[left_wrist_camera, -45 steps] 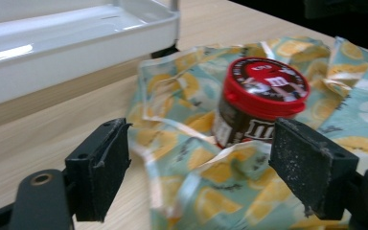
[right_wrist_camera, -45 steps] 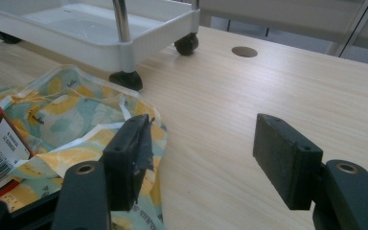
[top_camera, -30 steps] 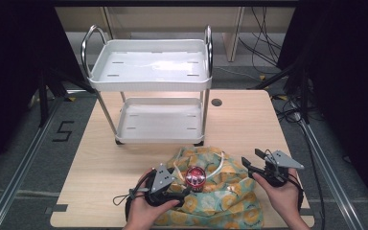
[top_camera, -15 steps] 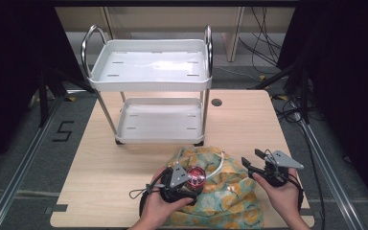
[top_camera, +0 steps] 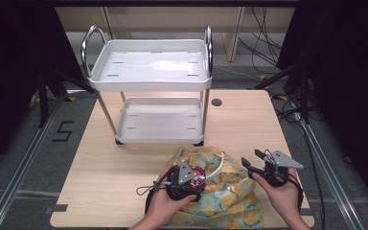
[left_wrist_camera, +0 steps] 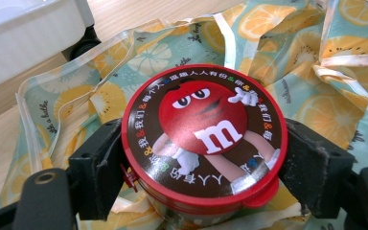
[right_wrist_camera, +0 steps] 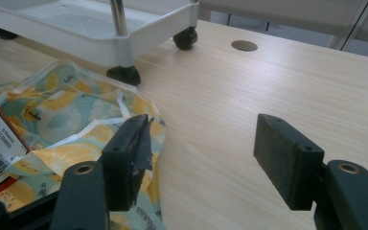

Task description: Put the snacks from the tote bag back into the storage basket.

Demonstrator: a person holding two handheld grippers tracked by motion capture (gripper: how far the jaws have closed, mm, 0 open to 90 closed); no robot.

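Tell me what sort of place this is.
Probably a lab or recording room, not a home: a bare wooden table on a grey floor with loose cables, a dark curtain at the side, and a small white two-tier cart set on the table.

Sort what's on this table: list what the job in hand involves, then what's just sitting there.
In the job:
- red-lidded candy tin, clamped in the left gripper
- fruit-print bag under it
- right gripper, open beside the bag

Just there:
- white two-tier cart
- table
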